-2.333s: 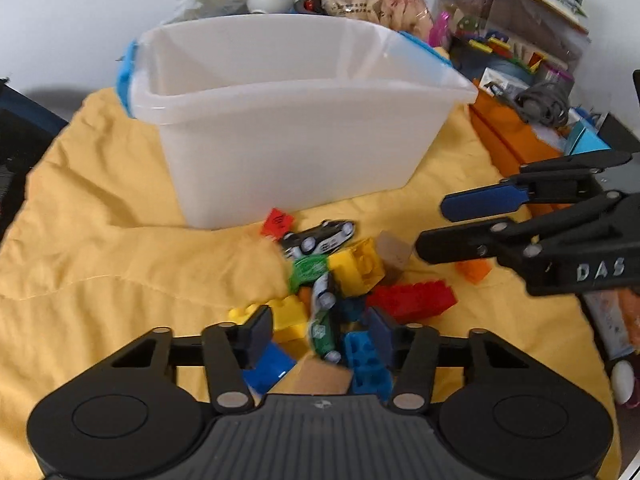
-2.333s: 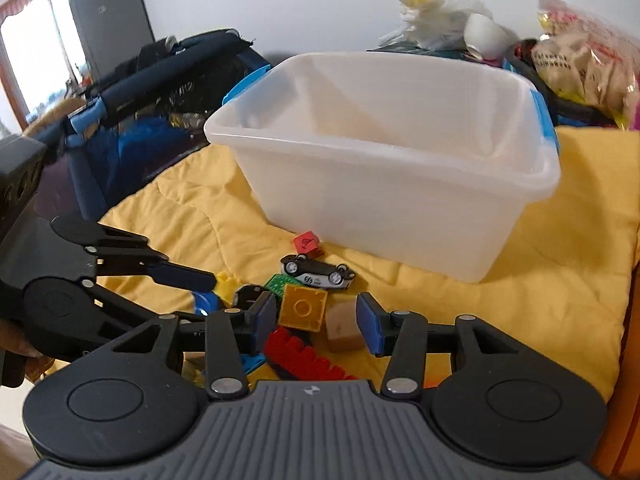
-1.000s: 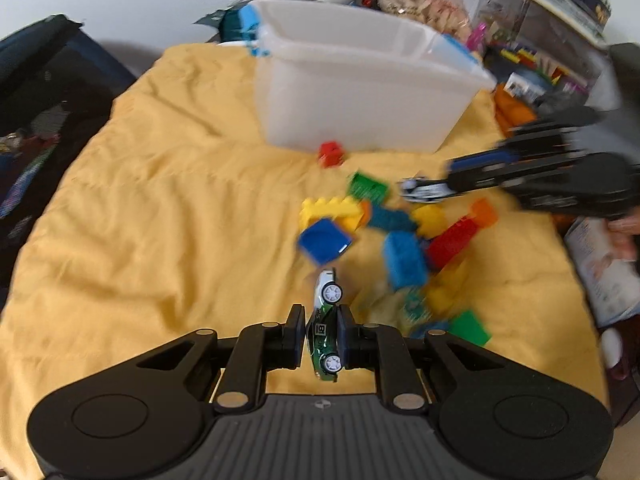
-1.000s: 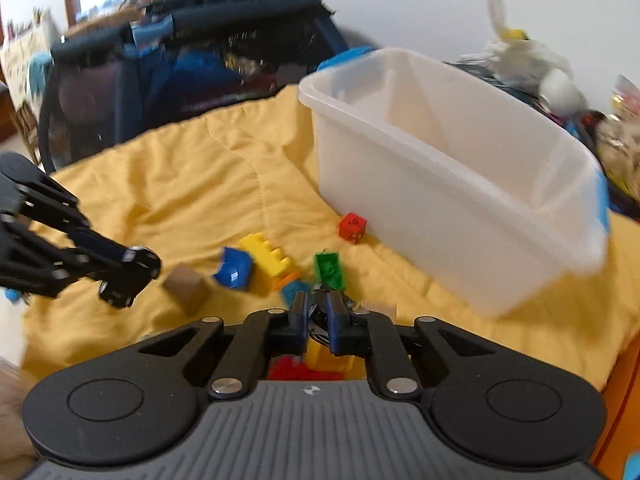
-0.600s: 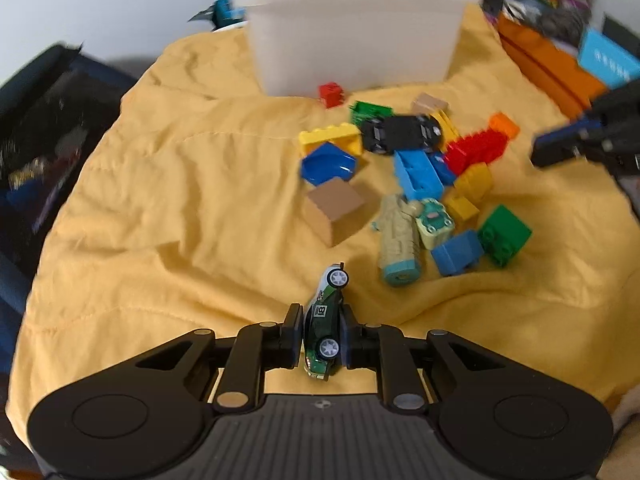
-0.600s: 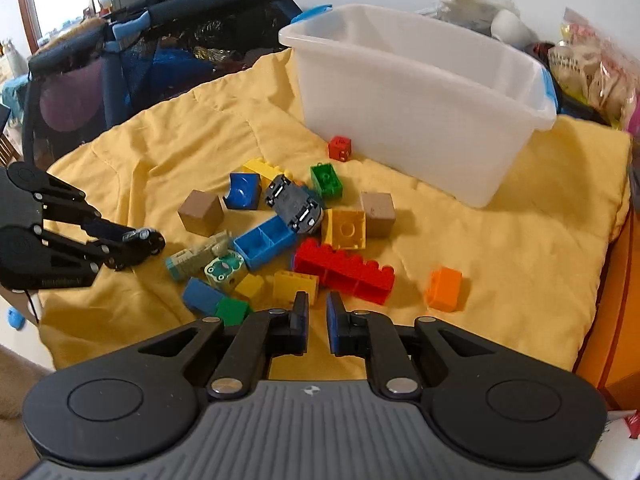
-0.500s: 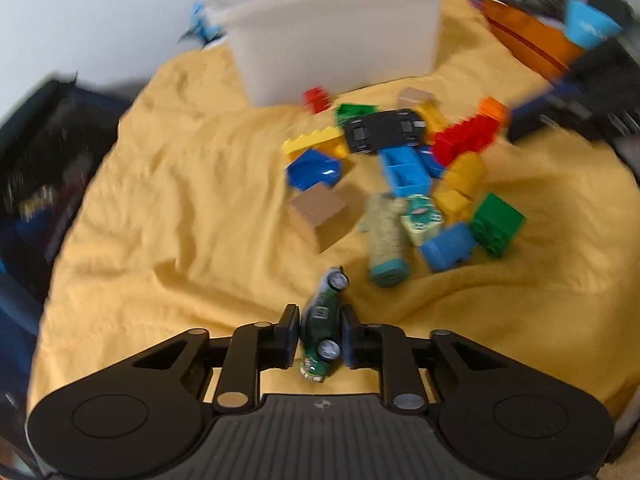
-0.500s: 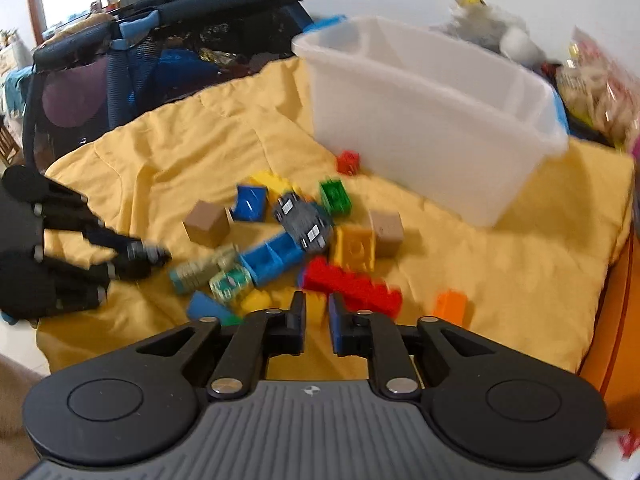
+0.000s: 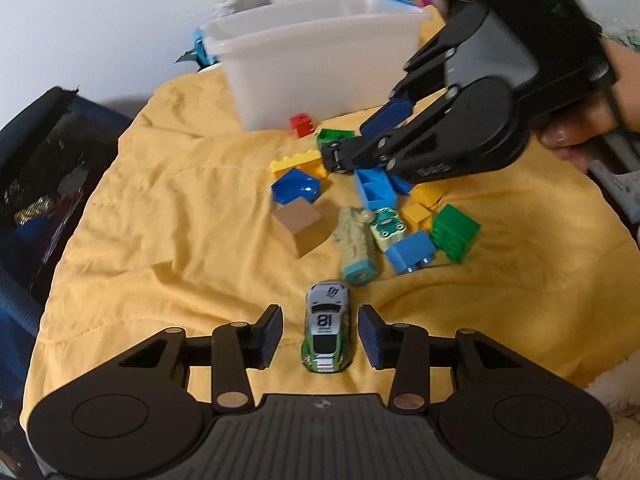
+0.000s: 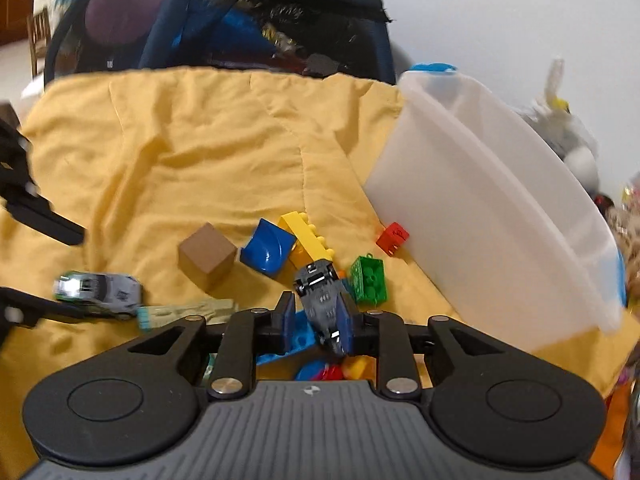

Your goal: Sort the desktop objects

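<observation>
Left gripper [image 9: 320, 336]: jaws apart, green race car [image 9: 327, 326] loose between; right gripper [image 10: 318, 322]: jaws around black toy car [image 10: 320, 300], closure unclear; may slip.

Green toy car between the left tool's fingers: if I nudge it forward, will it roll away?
Probably. The green toy car sits upright on its wheels, nose toward the blocks, so it could roll. The wrinkled yellow cloth would likely slow it. The open left tool isn't restraining it.
</observation>
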`<state>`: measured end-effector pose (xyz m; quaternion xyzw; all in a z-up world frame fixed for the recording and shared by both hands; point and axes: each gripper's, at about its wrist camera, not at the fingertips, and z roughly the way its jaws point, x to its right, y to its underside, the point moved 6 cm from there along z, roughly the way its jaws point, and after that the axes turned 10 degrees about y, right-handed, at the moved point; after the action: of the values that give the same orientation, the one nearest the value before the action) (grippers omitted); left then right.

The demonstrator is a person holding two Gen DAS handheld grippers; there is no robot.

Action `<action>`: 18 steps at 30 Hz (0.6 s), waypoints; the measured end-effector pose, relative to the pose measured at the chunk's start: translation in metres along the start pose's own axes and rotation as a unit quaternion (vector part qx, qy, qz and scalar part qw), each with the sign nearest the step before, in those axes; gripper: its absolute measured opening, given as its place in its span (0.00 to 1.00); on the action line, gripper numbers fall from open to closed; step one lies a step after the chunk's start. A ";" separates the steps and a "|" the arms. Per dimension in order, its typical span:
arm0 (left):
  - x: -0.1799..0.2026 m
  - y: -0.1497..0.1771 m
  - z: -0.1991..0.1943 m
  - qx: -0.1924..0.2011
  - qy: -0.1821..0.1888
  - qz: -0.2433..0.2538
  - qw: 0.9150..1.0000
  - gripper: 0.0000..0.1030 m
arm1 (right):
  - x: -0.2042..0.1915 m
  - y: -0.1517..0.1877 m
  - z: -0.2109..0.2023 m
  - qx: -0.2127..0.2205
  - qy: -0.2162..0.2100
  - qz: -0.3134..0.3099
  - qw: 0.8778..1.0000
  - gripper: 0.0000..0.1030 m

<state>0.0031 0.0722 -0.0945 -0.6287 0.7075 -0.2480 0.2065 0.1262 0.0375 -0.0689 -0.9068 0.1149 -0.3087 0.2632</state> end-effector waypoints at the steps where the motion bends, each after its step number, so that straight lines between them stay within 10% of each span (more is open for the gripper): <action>1: -0.001 0.001 0.001 -0.003 0.002 -0.001 1.000 0.45 | -0.002 0.000 0.008 -0.009 0.007 -0.011 1.000 0.26; 4: -0.001 0.002 0.002 -0.005 0.008 0.000 1.000 0.45 | 0.001 0.002 0.028 -0.024 0.041 -0.018 0.999 0.32; 12: -0.011 0.000 0.006 -0.007 0.023 -0.017 1.000 0.45 | 0.046 0.011 -0.009 -0.016 -0.032 0.166 0.986 0.29; 18: -0.014 0.005 0.019 -0.026 0.045 -0.037 0.998 0.44 | 0.054 0.061 -0.052 -0.062 -0.174 0.319 0.929 0.30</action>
<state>0.0122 0.0847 -0.1125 -0.6477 0.6986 -0.2651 0.1488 0.1333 -0.0546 -0.0403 -0.8760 0.3697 -0.0379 0.3074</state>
